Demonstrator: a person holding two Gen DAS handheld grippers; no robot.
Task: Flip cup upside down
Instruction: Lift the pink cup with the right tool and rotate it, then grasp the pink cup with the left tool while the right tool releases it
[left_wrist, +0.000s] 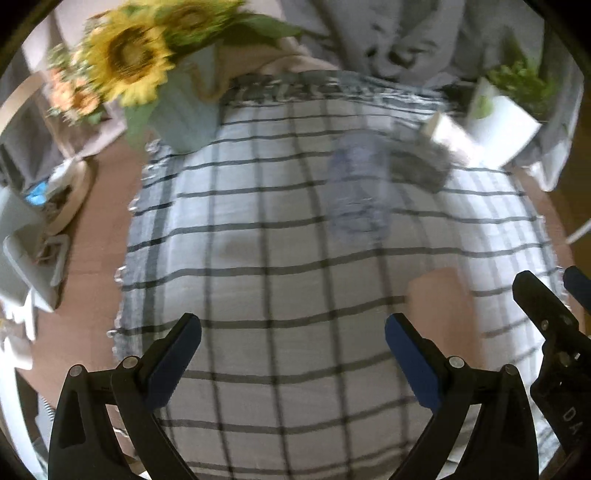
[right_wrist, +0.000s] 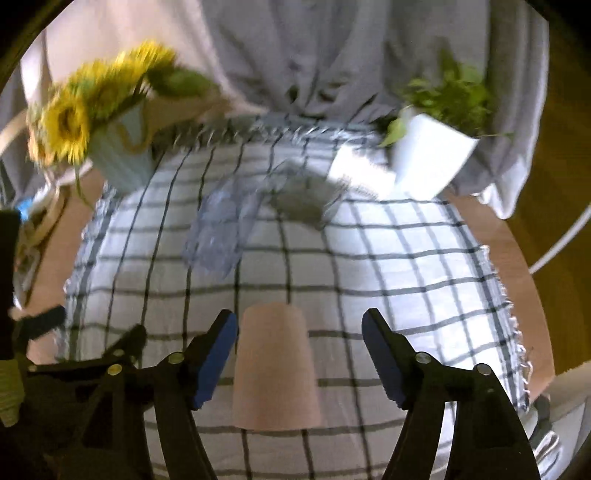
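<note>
Cup stood narrow end up on checked cloth, between spread fingers of right hand-held gripper, untouched. Left hand-held gripper open, empty. Cup looked light, stiff; grip mid-wall.

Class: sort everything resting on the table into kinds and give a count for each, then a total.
Cups: 1, pink cup
Clear plastic bottles: 1, lying down
Flower vases: 1, sunflowers
White plant pots: 1
White boxes: 1
Checked cloths: 1
Total: 6
</note>
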